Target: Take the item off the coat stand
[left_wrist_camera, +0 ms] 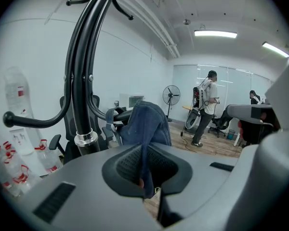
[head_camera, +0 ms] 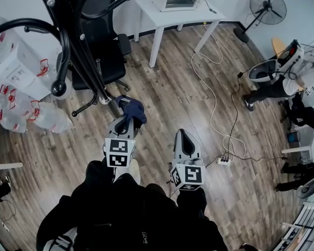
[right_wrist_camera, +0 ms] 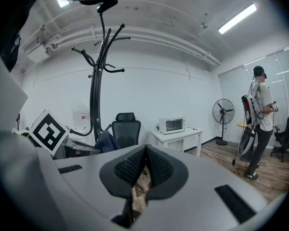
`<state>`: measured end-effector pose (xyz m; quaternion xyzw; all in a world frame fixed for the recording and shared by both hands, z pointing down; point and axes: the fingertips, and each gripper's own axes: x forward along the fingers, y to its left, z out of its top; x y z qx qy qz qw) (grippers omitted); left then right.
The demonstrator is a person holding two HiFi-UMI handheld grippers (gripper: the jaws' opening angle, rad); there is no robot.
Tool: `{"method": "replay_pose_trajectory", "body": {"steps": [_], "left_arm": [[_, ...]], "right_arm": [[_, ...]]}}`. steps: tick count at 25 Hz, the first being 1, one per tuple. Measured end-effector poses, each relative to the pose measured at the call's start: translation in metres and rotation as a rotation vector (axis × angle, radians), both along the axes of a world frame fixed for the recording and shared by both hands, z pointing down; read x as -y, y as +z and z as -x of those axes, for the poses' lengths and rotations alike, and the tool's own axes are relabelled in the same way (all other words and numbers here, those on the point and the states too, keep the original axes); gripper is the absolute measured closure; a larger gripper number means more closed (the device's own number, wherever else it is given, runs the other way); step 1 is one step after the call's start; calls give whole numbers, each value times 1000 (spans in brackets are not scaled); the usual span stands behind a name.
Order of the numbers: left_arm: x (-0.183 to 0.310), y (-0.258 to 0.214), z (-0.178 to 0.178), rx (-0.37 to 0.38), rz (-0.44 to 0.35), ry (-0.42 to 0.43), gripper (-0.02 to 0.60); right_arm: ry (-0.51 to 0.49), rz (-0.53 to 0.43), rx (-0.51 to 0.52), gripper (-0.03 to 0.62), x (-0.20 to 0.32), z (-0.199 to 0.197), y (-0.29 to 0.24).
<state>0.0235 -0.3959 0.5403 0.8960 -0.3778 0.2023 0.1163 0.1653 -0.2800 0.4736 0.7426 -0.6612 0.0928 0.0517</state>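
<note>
Navy cloth [head_camera: 133, 109], blk coat stand [head_camera: 89, 56], grey left gripper [head_camera: 126, 121] & right gripper [head_camera: 182, 133] (b/w marker cubes [head_camera: 119, 152]), brown wood-grain floor [head_camera: 167, 98].

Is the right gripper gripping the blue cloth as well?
No, the right gripper is shut on nothing; only the left gripper pinches the blue cloth.

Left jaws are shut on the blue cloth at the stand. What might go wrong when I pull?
1. The left gripper pinches only a thin fold of the blue cloth, so it may slip out.
2. The blue cloth hangs on a low arm of the coat stand; a sideways tug could snag it and rock the stand.
</note>
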Motion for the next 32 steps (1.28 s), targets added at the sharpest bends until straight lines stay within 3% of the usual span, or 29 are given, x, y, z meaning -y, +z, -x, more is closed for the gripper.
{"method": "replay_pose_trajectory", "body": {"steps": [15, 24, 32], "left_arm": [[-24, -51, 2, -43, -84, -8, 551], [-45, -108, -2, -104, -203, -4, 551], [-77, -136, -6, -150, -249, 7, 551]], "right_arm": [[-22, -51, -6, 579, -27, 9, -19], [-24, -69, -12, 579, -51, 6, -28], [-30, -89, -14, 579, -76, 1, -35]]}}
